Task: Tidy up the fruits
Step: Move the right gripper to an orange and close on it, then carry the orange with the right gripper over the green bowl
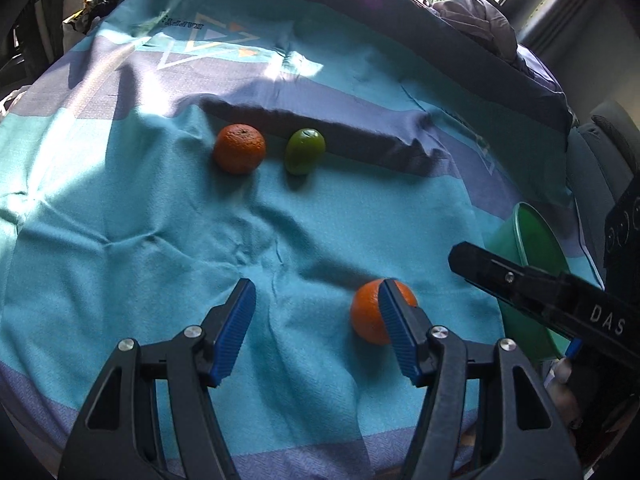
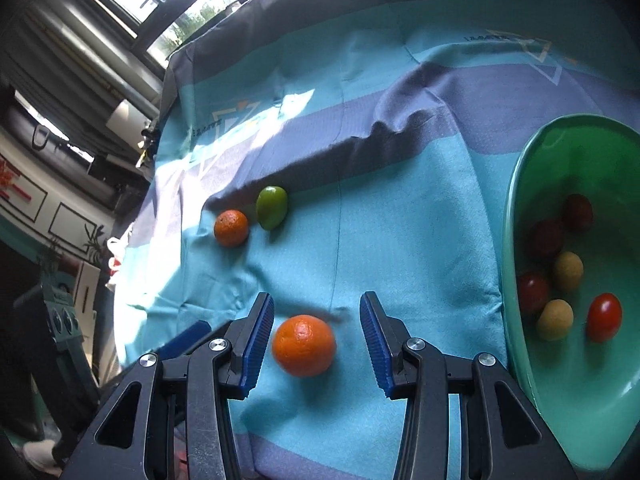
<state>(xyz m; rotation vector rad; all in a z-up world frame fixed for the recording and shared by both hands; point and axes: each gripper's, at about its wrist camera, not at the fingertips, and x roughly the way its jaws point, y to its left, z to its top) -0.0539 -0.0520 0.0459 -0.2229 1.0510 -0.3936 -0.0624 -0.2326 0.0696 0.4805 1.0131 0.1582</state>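
Note:
A near orange (image 2: 304, 345) lies on the teal bedspread between the open jaws of my right gripper (image 2: 317, 336), untouched. It also shows in the left wrist view (image 1: 370, 312), partly behind my left gripper's right finger. My left gripper (image 1: 316, 328) is open and empty over the cloth. A second orange (image 1: 239, 148) (image 2: 231, 227) and a green fruit (image 1: 304, 151) (image 2: 271, 207) lie side by side farther away. A green bowl (image 2: 516, 216) (image 1: 520, 236) at the right holds several small red and yellow fruits (image 2: 604, 317).
The bedspread (image 1: 140, 220) is wrinkled, with a raised fold and dark shadow band behind the far fruits. The right gripper's black body (image 1: 552, 292) crosses the left wrist view at right. A window and pillows lie beyond the bed.

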